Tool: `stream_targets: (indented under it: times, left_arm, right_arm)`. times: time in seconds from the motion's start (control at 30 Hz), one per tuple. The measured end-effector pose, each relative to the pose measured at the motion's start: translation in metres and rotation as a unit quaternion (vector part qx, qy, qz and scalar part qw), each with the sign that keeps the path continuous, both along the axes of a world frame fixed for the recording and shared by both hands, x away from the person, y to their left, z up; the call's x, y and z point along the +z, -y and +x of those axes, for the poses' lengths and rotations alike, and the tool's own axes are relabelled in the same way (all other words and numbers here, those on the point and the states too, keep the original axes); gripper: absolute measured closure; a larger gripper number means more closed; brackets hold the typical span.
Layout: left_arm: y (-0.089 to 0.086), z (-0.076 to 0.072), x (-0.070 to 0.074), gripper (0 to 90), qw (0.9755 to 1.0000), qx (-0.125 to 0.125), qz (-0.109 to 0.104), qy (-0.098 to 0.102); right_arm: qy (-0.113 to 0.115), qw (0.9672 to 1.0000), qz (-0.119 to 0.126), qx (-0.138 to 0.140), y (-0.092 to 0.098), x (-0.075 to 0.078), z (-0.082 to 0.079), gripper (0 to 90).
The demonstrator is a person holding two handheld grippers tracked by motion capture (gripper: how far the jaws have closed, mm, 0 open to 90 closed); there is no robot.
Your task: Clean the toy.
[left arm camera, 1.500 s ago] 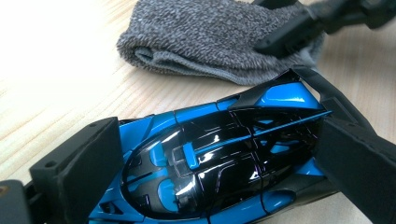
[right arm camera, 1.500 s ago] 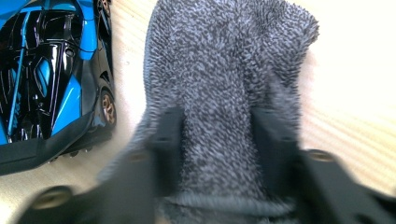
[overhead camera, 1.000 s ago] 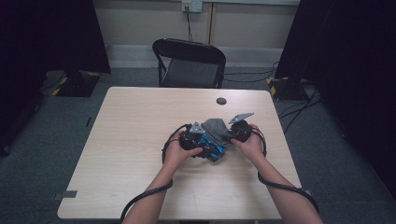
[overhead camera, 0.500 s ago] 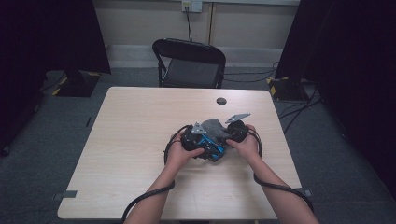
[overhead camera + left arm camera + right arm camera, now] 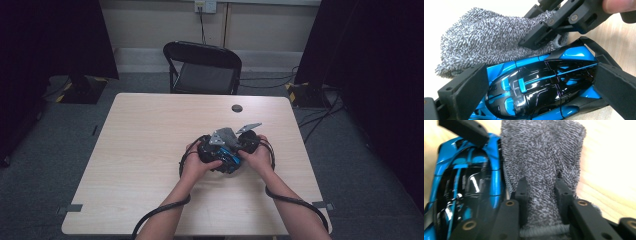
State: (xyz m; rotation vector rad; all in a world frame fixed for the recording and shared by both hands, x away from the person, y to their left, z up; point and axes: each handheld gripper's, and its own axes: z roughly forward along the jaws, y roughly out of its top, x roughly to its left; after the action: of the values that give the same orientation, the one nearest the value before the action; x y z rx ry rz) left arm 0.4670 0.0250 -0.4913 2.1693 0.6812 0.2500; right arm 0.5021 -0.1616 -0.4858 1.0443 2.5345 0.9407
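A: Status on the car?

B: I'm straddling the blue and black toy car (image 5: 536, 85) with my left gripper (image 5: 541, 87), jaws spread as wide as they go, one at each end. They've just been opening and aren't squeezing the car. It's sitting on the table (image 5: 140, 150), near the middle, between my hands.

A: And the right?

B: My right gripper (image 5: 541, 192) is clamping a fold of the grey cloth (image 5: 541, 152), which is lying right against the car's side.
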Motion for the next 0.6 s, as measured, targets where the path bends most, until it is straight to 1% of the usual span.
stream_targets:
  times: [0.07, 0.1, 0.17, 0.2, 0.37, 0.5, 0.53, 0.6]
  left_arm:
    - [0.000, 0.000, -0.001, 0.0, 1.0000, 0.000, -0.002, 0.002]
    - [0.000, 0.000, -0.001, 0.0, 1.0000, 0.000, -0.002, 0.002]
    - [0.000, 0.000, 0.000, 0.0, 1.0000, 0.000, -0.002, 0.002]
    - [0.000, 0.000, 0.000, 0.0, 1.0000, 0.000, -0.002, 0.000]
    - [0.000, 0.000, 0.000, 0.0, 1.0000, -0.001, -0.003, 0.000]
    - [0.000, 0.000, 0.000, 0.0, 1.0000, -0.001, -0.003, 0.000]
    - [0.000, 0.000, 0.000, 0.0, 1.0000, -0.001, -0.003, 0.001]
    - [0.000, 0.000, 0.000, 0.0, 1.0000, -0.002, -0.003, 0.001]
  right_arm:
    - [-0.003, 1.0000, -0.001, 0.008, 0.000, 0.001, 0.000, 72.9]
    - [-0.003, 1.0000, -0.001, 0.008, 0.000, 0.001, 0.000, 72.9]
    - [-0.001, 0.9997, -0.004, 0.023, 0.000, 0.001, 0.000, 73.9]
    - [-0.004, 0.9995, -0.004, 0.030, 0.000, 0.002, -0.001, 74.4]
    - [-0.010, 0.9990, 0.007, 0.042, 0.006, 0.002, -0.001, 74.7]
    - [-0.011, 0.9986, 0.008, 0.051, 0.009, 0.003, -0.001, 74.7]
    - [-0.017, 0.9981, 0.008, 0.058, 0.012, 0.003, -0.001, 74.7]
    - [-0.020, 0.9978, 0.005, 0.063, 0.015, 0.004, -0.001, 74.7]
